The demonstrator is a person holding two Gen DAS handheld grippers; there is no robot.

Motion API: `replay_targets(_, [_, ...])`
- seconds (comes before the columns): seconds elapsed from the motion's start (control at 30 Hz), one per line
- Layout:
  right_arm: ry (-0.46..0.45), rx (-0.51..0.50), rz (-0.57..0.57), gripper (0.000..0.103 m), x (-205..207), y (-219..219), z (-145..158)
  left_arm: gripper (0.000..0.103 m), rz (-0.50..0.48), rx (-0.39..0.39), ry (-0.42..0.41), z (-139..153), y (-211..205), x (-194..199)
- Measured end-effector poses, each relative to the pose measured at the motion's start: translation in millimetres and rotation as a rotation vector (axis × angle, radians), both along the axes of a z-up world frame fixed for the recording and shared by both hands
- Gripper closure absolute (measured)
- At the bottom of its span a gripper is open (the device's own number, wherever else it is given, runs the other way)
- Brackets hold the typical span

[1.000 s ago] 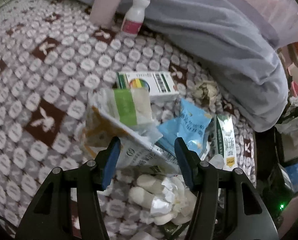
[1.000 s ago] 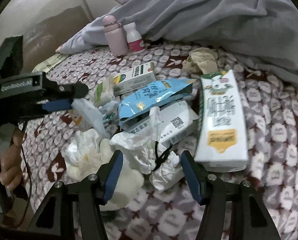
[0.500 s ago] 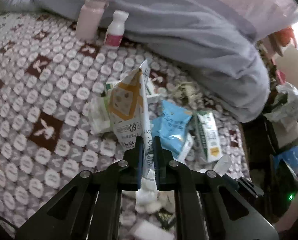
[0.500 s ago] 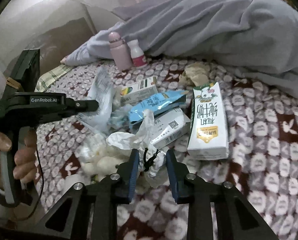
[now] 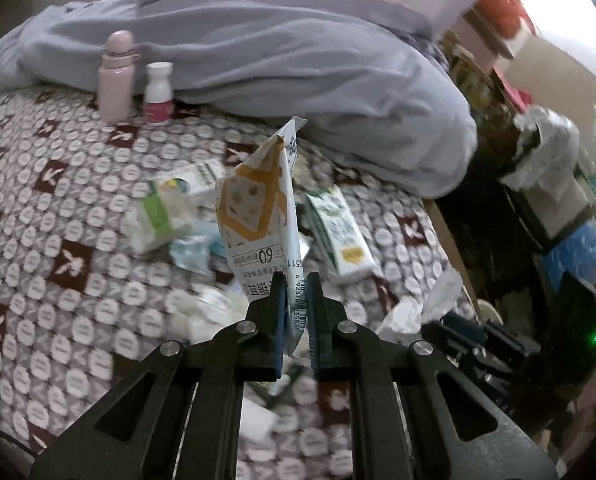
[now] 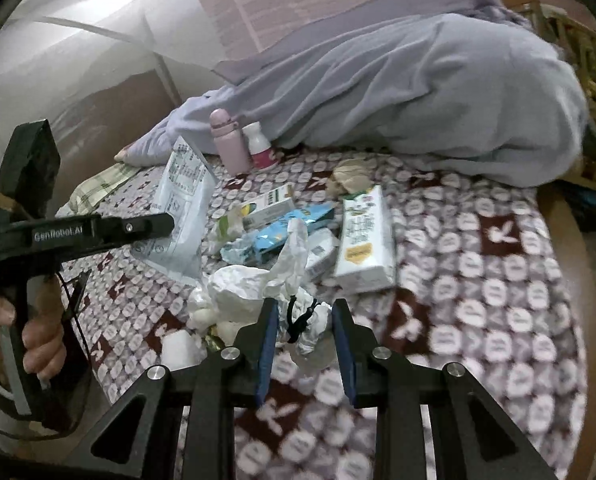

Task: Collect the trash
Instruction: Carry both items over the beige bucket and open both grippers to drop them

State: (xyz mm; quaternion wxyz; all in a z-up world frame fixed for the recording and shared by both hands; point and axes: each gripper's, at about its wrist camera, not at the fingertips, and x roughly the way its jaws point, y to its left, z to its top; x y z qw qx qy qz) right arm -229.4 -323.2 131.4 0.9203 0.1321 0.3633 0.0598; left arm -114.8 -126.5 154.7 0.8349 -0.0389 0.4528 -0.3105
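The left gripper [image 5: 295, 292] was clamped on the bottom edge of a flattened white-and-orange snack bag [image 5: 257, 216], which stood upright between its blue pads, clear of the bedspread [image 5: 57, 240]. In the right wrist view the same bag [image 6: 181, 208] hung from the tip of the left gripper [image 6: 153, 226], whose handle was gripped by a hand [image 6: 37, 340] at the lower left.

The right gripper [image 6: 304, 324] was closed on a crumpled white mask [image 6: 310, 326] with a black cord, the wad pinched between its pads and its loose white end sticking up ahead of the fingers.

Just beyond the right gripper lay the rest of the trash on the bedspread: crumpled white tissue [image 6: 233, 292] to its left, a blue wrapper [image 6: 289, 228] ahead, a small white box [image 6: 322, 252] touching it, and a tall white-and-green carton [image 6: 366, 240] lying flat ahead and to the right. Farther ahead sat a small medicine box [image 6: 271, 202] and a beige wad of paper [image 6: 350, 176].

Well beyond the pile, a pink bottle [image 6: 227, 144] and a small white bottle [image 6: 259, 146] with a pink label stood upright side by side against a rumpled grey blanket [image 6: 418, 92].

In the left wrist view, a green-and-white pack [image 5: 153, 220] lay ahead and to the left of the left gripper, near the carton [image 5: 338, 232].
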Motion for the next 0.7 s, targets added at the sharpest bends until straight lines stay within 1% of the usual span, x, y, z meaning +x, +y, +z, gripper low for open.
replay_targets(0.27, [0.009,-0.014,-0.079,0.077,-37,-30,1,0.096,-0.088,0.052,-0.048,1,-50,-38])
replay_targets(0.5, [0.022,-0.018,-0.163,0.077,-74,-65,-1,0.096,-0.178,0.086,-0.081,5,-96,-67])
replay_targets(0.7, [0.018,-0.029,-0.238,0.077,-107,-98,3,0.096,-0.253,0.114,-0.108,9,-136,-89])
